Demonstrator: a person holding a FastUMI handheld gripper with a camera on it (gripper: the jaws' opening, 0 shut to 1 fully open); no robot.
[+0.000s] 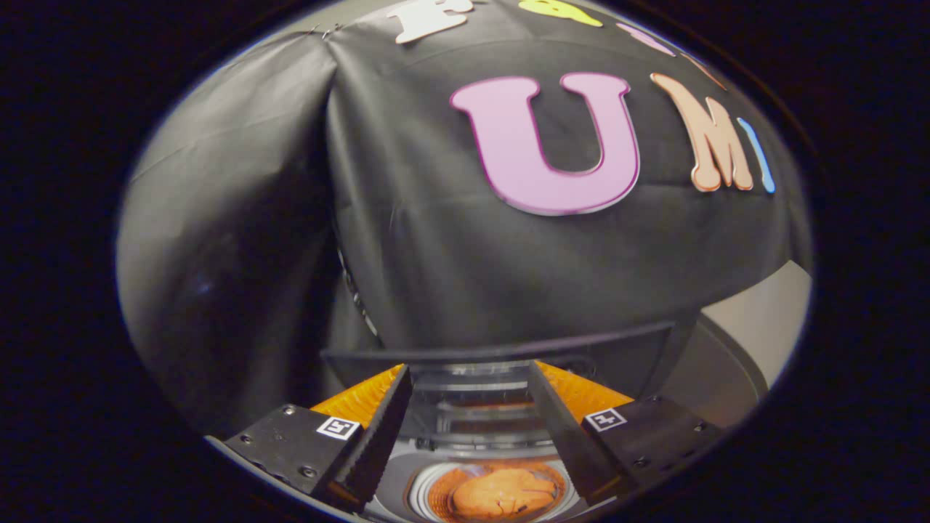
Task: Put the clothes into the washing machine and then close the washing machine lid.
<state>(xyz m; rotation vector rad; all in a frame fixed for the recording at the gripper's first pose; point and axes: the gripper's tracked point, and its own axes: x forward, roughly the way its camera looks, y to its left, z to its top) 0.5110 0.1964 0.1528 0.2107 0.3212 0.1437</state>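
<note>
Matt black cloth wall (450,269) behind a glossy washing machine (465,450).
Soft, crumpled orange clothes (501,495) lie in its ribbed drum; the lid (501,352) is clear plastic.

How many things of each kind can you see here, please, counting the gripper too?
Gripper, fingers apart with nothing between them: 1
Washing machine, lid raised beyond the fingers: 1
Orange clothes lying in the drum, below the fingers: 1 bundle
Total: 3

Creased black cloth wall (436,254) backs the dim booth.
</note>
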